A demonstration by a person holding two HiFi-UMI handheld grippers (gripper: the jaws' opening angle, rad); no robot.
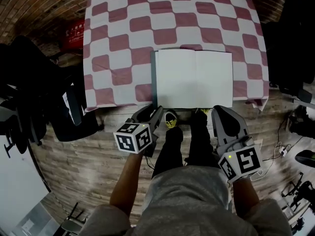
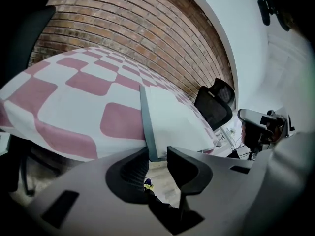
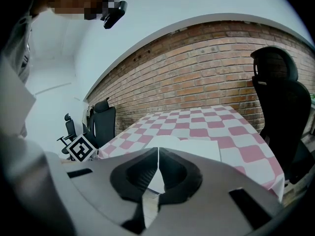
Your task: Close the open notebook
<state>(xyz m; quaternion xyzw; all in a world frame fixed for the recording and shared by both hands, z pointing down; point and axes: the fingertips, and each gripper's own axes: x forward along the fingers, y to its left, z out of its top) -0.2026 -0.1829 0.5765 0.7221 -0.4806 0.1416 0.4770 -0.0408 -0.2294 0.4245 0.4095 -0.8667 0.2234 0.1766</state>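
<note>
A: Notebook status?

B: Open white-paged notebook (image 1: 194, 78) with a dark grey cover lies flat on the table (image 1: 123, 38), which has a red-and-white checked cloth (image 1: 113, 14) over it. It sits at the near edge, a bit right of centre, its near side roughly flush with that edge.

A: Pages?

B: Both blank, no print that I can make out. Centre fold runs from the near side to the far side. A thin strip of grey cover shows along the left side only.

A: Left gripper?

B: Left gripper (image 1: 156, 111) is at the notebook's near-left corner. Jaws are spread. In the left gripper view the grey cover edge lines up with the gap, but the pads don't press on it. Can't tell if a tip touches the corner.

A: Right?

B: Right gripper (image 1: 219, 109) is just off the near edge, by the notebook's near-right corner. Jaws are pressed together, nothing between them.
</note>
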